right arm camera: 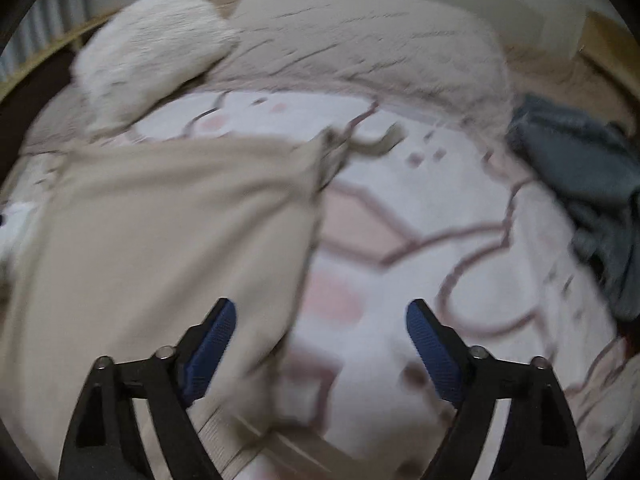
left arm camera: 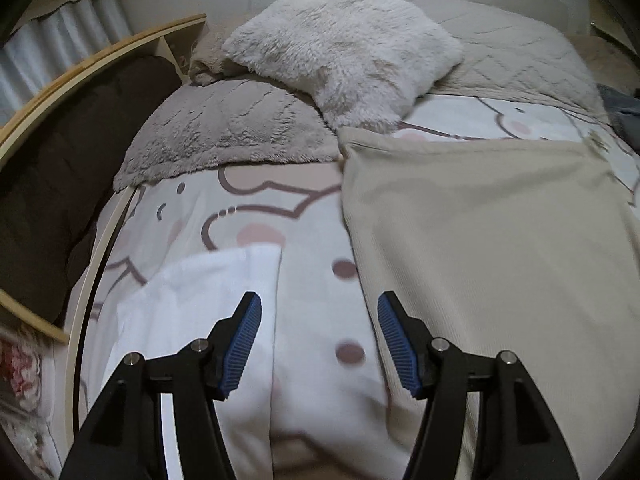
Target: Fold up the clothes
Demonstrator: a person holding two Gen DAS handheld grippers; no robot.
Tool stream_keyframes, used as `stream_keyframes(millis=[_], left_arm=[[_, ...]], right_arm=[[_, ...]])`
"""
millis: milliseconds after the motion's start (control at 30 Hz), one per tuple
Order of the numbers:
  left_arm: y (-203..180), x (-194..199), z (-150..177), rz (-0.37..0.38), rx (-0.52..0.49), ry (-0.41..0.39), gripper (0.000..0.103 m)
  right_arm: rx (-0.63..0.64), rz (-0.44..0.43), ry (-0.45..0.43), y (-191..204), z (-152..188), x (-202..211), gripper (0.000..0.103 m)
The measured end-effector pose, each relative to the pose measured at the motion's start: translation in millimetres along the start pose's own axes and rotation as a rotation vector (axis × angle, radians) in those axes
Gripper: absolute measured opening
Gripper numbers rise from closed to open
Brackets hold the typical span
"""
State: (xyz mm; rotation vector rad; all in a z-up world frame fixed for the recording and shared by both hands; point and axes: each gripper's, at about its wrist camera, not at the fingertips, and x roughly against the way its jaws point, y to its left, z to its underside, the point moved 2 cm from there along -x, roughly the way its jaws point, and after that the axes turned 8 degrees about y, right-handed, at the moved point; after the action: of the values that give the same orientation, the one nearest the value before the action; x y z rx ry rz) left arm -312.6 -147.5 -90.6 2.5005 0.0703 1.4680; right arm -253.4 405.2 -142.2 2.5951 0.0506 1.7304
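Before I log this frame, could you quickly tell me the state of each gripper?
Left gripper: open, holding nothing, above the bedspread.
Right gripper: open, holding nothing, beside the beige garment.

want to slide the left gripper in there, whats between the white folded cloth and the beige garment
Only bare bedsheet: in the left wrist view, the white folded cloth and the beige garment lie apart, and the open left gripper hovers over that strip.

Left gripper [left arm camera: 319,305] hovering wide open over a patterned bedspread [left arm camera: 312,320], beige garment [left arm camera: 480,240] lying flat to its right, folded white cloth [left arm camera: 184,304] lying left, fluffy white pillow [left arm camera: 344,44] resting beyond.
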Motion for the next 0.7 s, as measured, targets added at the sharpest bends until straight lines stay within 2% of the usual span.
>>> stream_keyframes(millis=[33,100,267,333,400,467,600,700], left_arm=[[-1.9,5.4,7.6,0.004,-0.005,0.001,0.061],[-5.2,13.2,21.1,0.016,-0.015,0.012,0.061],[-12.3,23.0,48.9,0.019,-0.049,0.043,0.061],[-13.9,24.5,56.8,0.014,-0.059,0.048,0.061],[-13.8,23.6,63.3,0.016,-0.053,0.056,0.061],[-12.8,19.8,68.6,0.028,-0.033,0.071,0.061],[-13.2,12.3,77.8,0.019,-0.047,0.099,0.061],[-10.5,5.6,82.3,0.022,-0.047,0.114,0.061]], right_arm=[[-0.002,-0.036,0.023,4.2,8.2,-0.6,0.076],[0.002,-0.066,0.076,15.3,23.7,-8.6,0.062],[-0.007,-0.098,0.151,30.5,46.5,-31.3,0.059],[-0.032,-0.125,0.172,30.7,52.9,-35.9,0.044],[-0.061,-0.152,0.169,28.0,55.1,-37.3,0.021],[-0.068,-0.135,0.156,24.6,53.9,-36.6,0.009],[-0.078,-0.050,0.117,5.2,55.0,-24.5,0.008],[-0.142,0.034,0.140,-26.8,65.6,-28.5,0.007]])
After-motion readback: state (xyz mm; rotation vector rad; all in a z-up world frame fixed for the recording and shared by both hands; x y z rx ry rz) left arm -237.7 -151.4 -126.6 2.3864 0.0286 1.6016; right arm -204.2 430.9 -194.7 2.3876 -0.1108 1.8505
